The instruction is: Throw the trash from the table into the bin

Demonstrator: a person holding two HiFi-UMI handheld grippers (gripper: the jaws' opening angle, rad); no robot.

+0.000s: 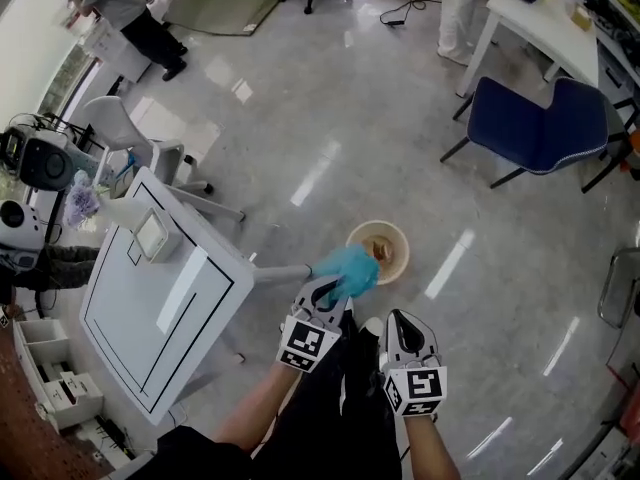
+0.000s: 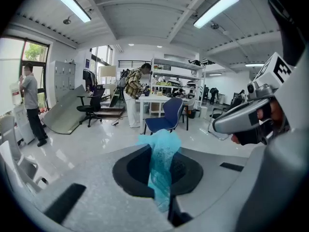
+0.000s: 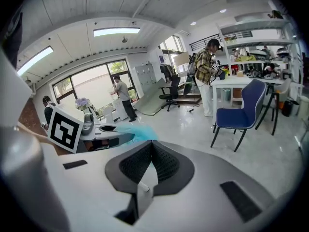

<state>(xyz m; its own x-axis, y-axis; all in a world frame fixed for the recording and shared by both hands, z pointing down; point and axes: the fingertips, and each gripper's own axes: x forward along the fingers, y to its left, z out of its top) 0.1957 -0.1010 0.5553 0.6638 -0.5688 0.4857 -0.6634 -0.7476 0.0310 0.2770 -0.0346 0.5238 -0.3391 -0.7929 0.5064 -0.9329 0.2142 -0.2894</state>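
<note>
Shiny gry floor (image 1: 330, 98), blue chair (image 1: 540, 123) nr white desk (image 1: 535, 23), strip lights (image 2: 70, 3), lg windows (image 3: 91, 88)

Crumpled teal trash (image 1: 352, 270) pinched in L claw (image 1: 338, 290), beside tan bin (image 1: 403, 258).

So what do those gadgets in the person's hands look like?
The left gripper and right gripper are pale grey shells with black ribbed jaw pads, each carrying a cube of black-and-white square markers. The forearms are unsleeved.

Near-left rim of round beige bin (image 1: 392, 240) hidden behind crumpled teal plastic wrapper (image 1: 348, 271); bin contents too small to tell. Wrapper's lower end buried inside left hand-held gripper (image 2: 163, 153).
</note>
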